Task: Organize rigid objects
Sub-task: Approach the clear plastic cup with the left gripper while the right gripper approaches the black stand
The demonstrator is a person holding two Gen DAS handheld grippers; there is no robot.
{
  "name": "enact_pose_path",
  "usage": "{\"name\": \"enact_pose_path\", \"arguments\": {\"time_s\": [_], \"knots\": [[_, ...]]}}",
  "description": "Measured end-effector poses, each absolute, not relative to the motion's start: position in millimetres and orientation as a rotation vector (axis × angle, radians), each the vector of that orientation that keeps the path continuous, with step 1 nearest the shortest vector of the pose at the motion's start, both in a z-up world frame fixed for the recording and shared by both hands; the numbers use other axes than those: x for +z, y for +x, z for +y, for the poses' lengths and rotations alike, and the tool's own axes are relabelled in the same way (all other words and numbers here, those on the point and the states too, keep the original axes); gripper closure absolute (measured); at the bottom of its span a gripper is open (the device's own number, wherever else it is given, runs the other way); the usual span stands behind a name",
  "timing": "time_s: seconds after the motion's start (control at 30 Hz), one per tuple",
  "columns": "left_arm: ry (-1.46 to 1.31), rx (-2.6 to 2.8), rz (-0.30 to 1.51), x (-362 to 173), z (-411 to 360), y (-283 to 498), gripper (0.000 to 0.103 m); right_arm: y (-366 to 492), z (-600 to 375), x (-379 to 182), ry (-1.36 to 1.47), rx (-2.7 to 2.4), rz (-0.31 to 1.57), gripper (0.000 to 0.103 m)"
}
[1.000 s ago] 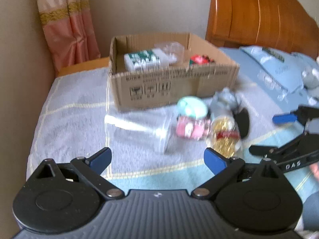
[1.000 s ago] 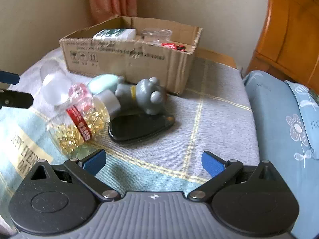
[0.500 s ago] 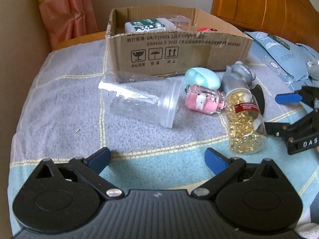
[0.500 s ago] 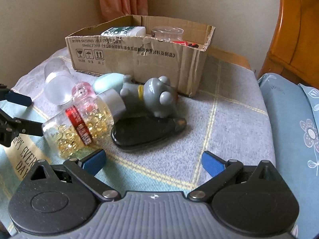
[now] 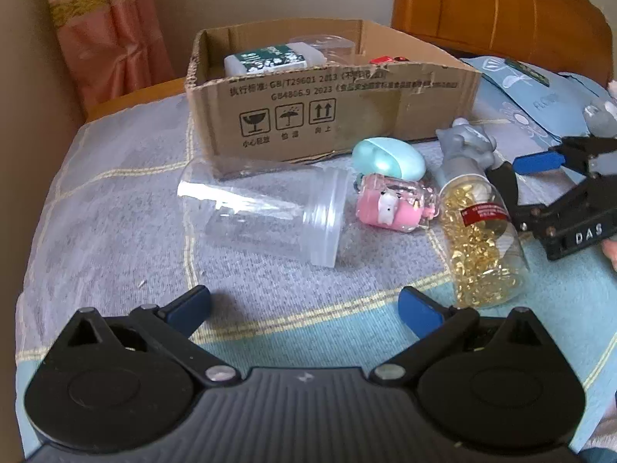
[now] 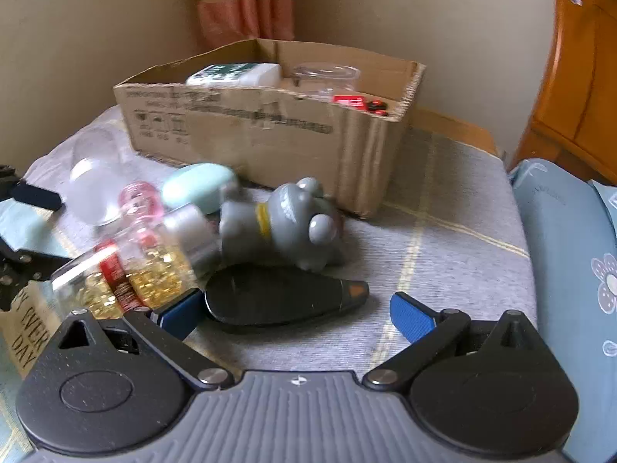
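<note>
Blue-padded and spread wide, our left gripper (image 5: 304, 306) holds nothing; its jaws have just been opening. Ahead of it a clear plastic jar (image 5: 266, 218) lies on its side on the bedspread (image 5: 115, 208), with a pink toy (image 5: 393, 206), a mint case (image 5: 389, 158) and a bottle of gold capsules (image 5: 482, 247) ahead to its right. Beyond them stands the cardboard box (image 5: 331, 115), partly filled. Our right gripper (image 6: 297, 314) also stands apart, empty, its left pad beside a flat black object (image 6: 277, 297); a grey figurine (image 6: 285, 227) lies just beyond that.
</note>
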State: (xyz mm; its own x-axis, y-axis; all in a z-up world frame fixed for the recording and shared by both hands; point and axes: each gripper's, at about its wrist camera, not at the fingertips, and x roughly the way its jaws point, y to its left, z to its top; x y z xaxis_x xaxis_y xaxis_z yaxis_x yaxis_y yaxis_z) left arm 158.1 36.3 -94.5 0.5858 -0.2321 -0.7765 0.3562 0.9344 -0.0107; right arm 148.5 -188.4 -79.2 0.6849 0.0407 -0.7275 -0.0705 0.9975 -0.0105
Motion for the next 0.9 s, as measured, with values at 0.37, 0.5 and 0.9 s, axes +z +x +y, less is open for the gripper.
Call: {"name": "enact_pose_path", "arguments": {"time_s": [0.37,0.5,0.9], "knots": [[0.177,-0.395,0.877,-94.6,43.2,173.3,0.001,136.9,-205.9,-78.2,-0.025,0.016,0.829,0.0],[0.18,-0.403,0.873,-95.1,44.4,175.6,0.001,139.1,-208.9,-78.2,-0.052,0.067,0.826,0.0],[0.195,-0.426,0.878,-94.9,46.5,183.2,0.001,169.8,-218.5,-74.1,-0.166,0.324,0.86,0.0]]}}
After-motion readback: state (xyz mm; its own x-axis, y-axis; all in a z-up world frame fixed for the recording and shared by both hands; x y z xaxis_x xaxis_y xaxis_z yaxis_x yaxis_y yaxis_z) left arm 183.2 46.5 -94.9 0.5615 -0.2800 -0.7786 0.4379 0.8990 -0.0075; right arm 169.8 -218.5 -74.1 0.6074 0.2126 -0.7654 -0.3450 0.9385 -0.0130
